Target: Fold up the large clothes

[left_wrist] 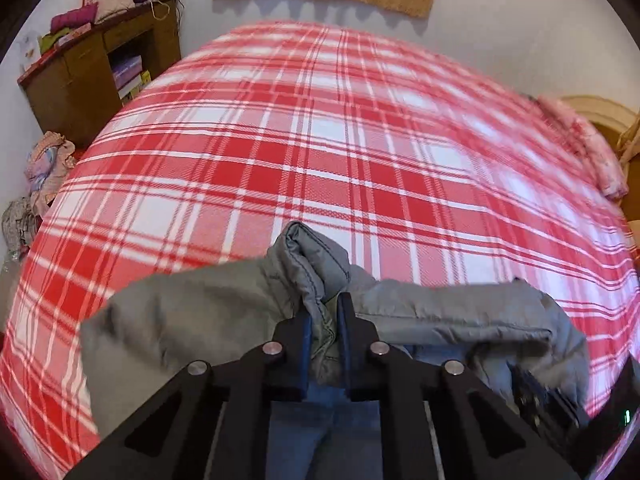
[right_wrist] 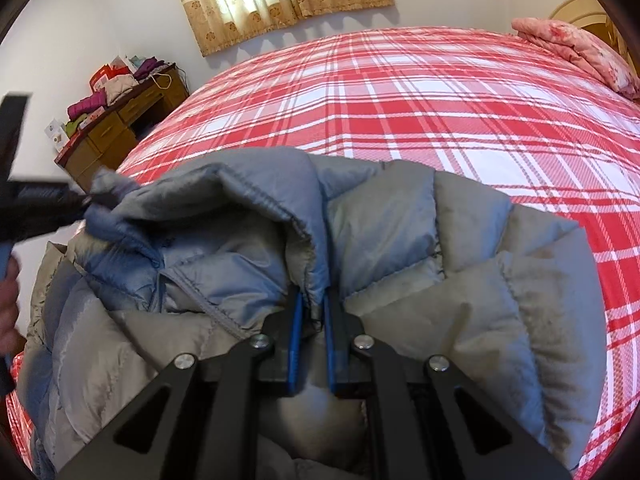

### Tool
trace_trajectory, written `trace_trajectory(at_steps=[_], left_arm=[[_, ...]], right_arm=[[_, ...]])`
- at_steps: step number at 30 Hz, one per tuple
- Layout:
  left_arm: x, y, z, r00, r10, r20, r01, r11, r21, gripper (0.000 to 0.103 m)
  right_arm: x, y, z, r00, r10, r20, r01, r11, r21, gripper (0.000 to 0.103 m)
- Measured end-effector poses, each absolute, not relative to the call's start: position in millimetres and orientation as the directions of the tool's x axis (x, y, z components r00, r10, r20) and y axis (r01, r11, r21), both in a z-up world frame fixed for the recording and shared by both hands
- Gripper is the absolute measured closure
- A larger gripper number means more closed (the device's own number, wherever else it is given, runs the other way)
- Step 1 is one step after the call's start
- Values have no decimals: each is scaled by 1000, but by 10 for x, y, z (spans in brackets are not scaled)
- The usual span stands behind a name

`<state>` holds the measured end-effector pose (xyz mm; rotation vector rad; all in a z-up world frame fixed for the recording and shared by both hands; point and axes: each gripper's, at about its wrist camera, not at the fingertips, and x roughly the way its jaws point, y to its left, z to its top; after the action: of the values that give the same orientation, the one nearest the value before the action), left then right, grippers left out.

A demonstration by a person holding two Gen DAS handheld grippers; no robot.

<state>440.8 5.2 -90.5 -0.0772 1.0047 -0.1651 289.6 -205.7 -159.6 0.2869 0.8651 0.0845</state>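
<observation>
Puffy grey jacket [right_wrist: 248, 264] pinched at two spots, hanging over the near edge of the plaid bed [right_wrist: 440, 104]

Both tools are clamped on it: the left gripper [left_wrist: 325, 312] has a stitched hem bunched between its fingers, the right gripper [right_wrist: 312, 312] bites a seam straight ahead of it, with quilted panels spilling either side. It's soft, light and probably slick nylon, so thick seams are the place to grab. What's beyond the left tool's right side is blurry, so I can't say how it drapes there.
</observation>
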Motion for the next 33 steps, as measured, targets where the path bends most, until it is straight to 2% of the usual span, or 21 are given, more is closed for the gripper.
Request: trace_trajectory(at_steps=[4, 9, 12, 16, 20, 22, 27, 28, 29, 33], left_arm=[[4038, 138, -857, 576, -188, -796, 93, 982, -164, 93], [3837, 298, -1060, 607, -172, -775, 50, 983, -179, 92], [3766, 423, -1068, 647, -129, -752, 15, 988, -157, 92], [3777, 584, -947, 680, -183, -710, 20, 973, -232, 92], [3906, 468, -828, 671, -197, -715, 46, 973, -225, 92], [4019, 344, -840, 642, -185, -744, 52, 979, -199, 92], [4232, 356, -1243, 559, -202, -804, -47, 960, -275, 93], [4187, 351, -1310, 551, -188, -813, -59, 963, -263, 99], [4110, 351, -1372, 554, -159, -817, -72, 969, -237, 101], [3912, 540, -1555, 593, -162, -789, -126, 949, -290, 102]], right_arm=[[2878, -2071, -1592, 651, 195, -734, 47, 954, 295, 94], [2870, -2088, -1593, 653, 191, -733, 59, 952, 301, 94], [2874, -2089, -1593, 654, 185, -734, 63, 953, 296, 94], [2890, -2059, -1583, 653, 167, -739, 64, 960, 274, 93], [2890, -2082, -1590, 654, 176, -736, 63, 956, 285, 93], [2888, -2085, -1591, 654, 179, -735, 62, 955, 288, 93], [2890, -2090, -1595, 654, 183, -734, 62, 954, 293, 93], [2891, -2092, -1595, 654, 185, -733, 62, 953, 296, 93], [2893, -2090, -1594, 654, 186, -734, 62, 953, 297, 93], [2909, -2060, -1575, 646, 182, -742, 55, 958, 283, 90]])
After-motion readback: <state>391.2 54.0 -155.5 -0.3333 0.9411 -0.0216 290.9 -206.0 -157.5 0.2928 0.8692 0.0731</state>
